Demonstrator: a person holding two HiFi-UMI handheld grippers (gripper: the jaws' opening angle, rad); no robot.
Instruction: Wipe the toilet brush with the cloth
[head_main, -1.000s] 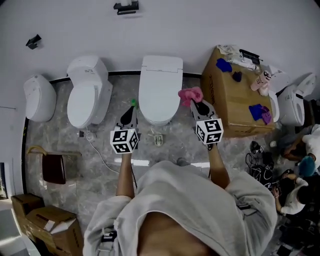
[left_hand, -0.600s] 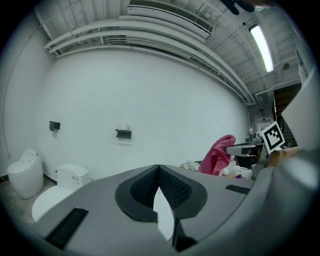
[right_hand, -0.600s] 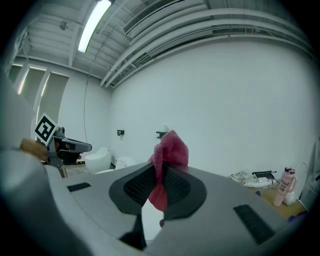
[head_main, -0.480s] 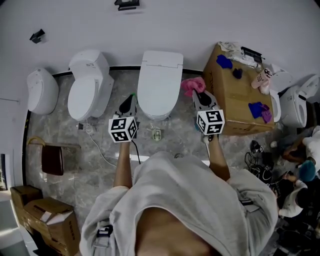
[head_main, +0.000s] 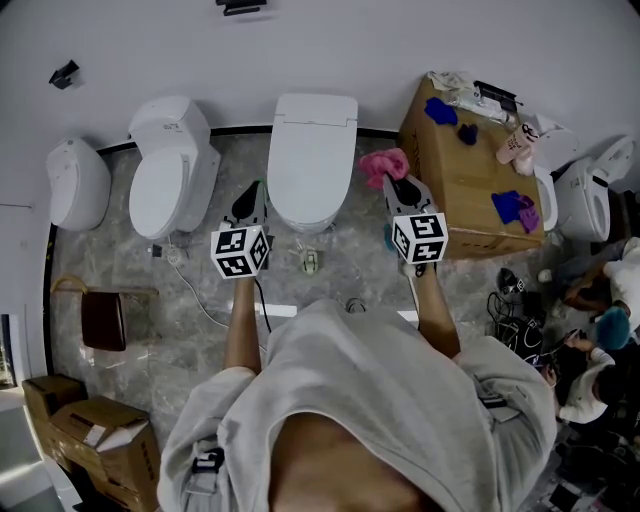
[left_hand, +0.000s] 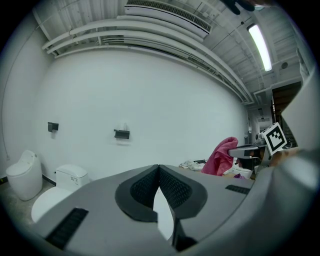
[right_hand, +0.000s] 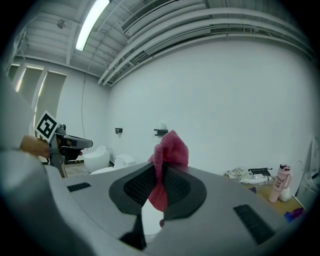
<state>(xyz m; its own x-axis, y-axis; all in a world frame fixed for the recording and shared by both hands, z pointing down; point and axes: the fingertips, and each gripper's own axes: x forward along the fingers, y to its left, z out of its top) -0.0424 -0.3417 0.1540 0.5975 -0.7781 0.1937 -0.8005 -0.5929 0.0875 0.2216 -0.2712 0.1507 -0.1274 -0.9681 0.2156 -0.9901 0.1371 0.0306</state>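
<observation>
Currently clamping one pink cloth (right_hand: 170, 150) in the right gripper (right_hand: 159, 175), squeezing it from both sides with the pads (right_hand: 135, 187) and leaving most of it bunched above the tips. Holding it in the air between the wide toilet (head_main: 310, 160) and the left edge of the cardboard box (head_main: 450, 190). Pressing the left gripper (left_hand: 159, 172) jaws together at the tips with nothing between them, and pointing it over the floor (head_main: 130, 270) between the wide toilet and the tank toilet (head_main: 170, 175).

Counting three toilets along the foot of the wall, including a small toilet (head_main: 75, 185) near the floor's left edge. Counting two dark wall fittings (left_hand: 121, 133) above them. Counting four blue and purple rags (head_main: 510, 205) on the box top, two by its far edge and two by its right edge. Also counting one pink bottle (head_main: 515, 150) at its far right corner. Counting two smaller boxes (head_main: 95, 440) in the floor's near left corner and one brown bag (head_main: 105, 320) just beyond them.

Making out only part of a fourth toilet (head_main: 590, 200) behind the box's right edge. Losing the near floor under the person's grey top (head_main: 380, 420). Seeing people (head_main: 600, 330) cut off at the right edge, too crowded to count.
</observation>
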